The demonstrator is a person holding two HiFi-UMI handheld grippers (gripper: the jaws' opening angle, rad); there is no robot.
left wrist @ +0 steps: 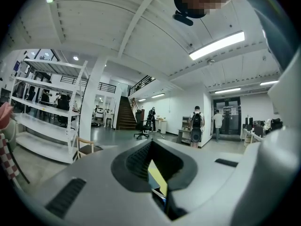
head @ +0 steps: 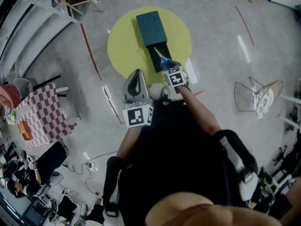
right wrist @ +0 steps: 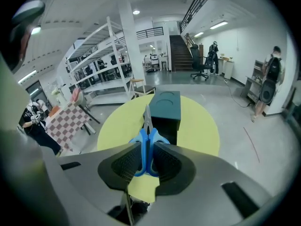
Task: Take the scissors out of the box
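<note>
Holding blue-handled scissors at the near, open end of the teal box.
Clamps right gripper on the handle loops, blades toward the box, likely for a straight pull off its black tray. Rests left gripper closed and empty, short of the box. Shows no legible print.

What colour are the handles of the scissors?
Blue; the scissors show best in the right gripper view, clamped in the right hand-held gripper.
</note>
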